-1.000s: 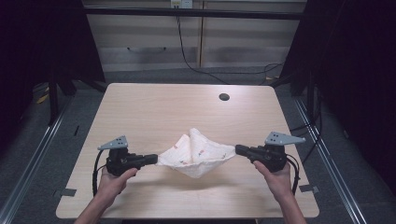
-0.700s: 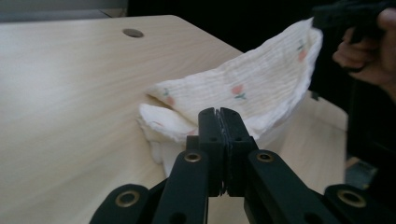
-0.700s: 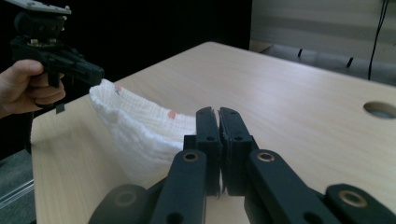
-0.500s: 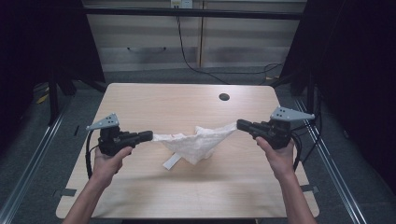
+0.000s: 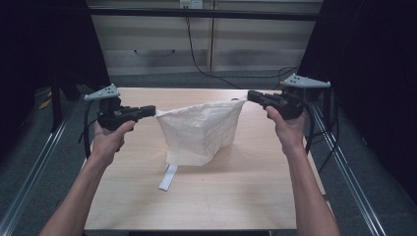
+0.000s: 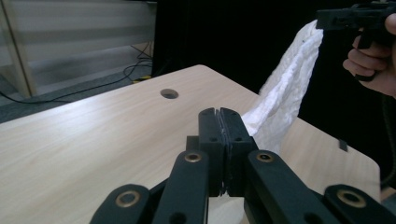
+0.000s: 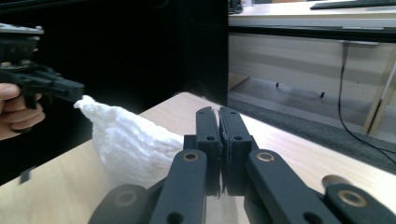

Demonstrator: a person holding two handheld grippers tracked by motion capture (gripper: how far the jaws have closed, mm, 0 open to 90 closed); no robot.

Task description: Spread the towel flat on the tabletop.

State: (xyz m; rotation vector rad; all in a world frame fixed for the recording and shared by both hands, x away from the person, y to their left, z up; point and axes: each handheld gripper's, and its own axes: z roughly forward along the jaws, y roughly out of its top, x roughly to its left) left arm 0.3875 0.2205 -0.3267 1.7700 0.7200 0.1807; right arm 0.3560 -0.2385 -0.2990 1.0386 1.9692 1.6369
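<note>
Overhead, a person is holding a white woven bag stretched in the air above a light wooden table, one black gripper in each hand. The left gripper is pinching the bag's left top corner, and the right gripper is pinching the right top corner, so the upper edge is running taut between them. The right end is sitting a little higher and farther from the person than the left. Below that edge the bag is hanging in a loose, creased drape, its bottom folds resting on the tabletop near the middle. A narrow white strap is trailing from the bag's lower left and lying flat on the wood, pointing toward the person.

Seen from the left gripper view, the left gripper is showing its jaws pressed together, with white cloth emerging just beyond their tips and rising to the far gripper, held in the right hand. A small round hole is lying in the tabletop farther off.

From the right gripper view, the right gripper is likewise closed tight, and the bag is sloping away to the other gripper, gripped by the left hand, which is clamping the corner.

A grey three-cornered plate is sitting on top of the left gripper, and another on top of the right.
</note>
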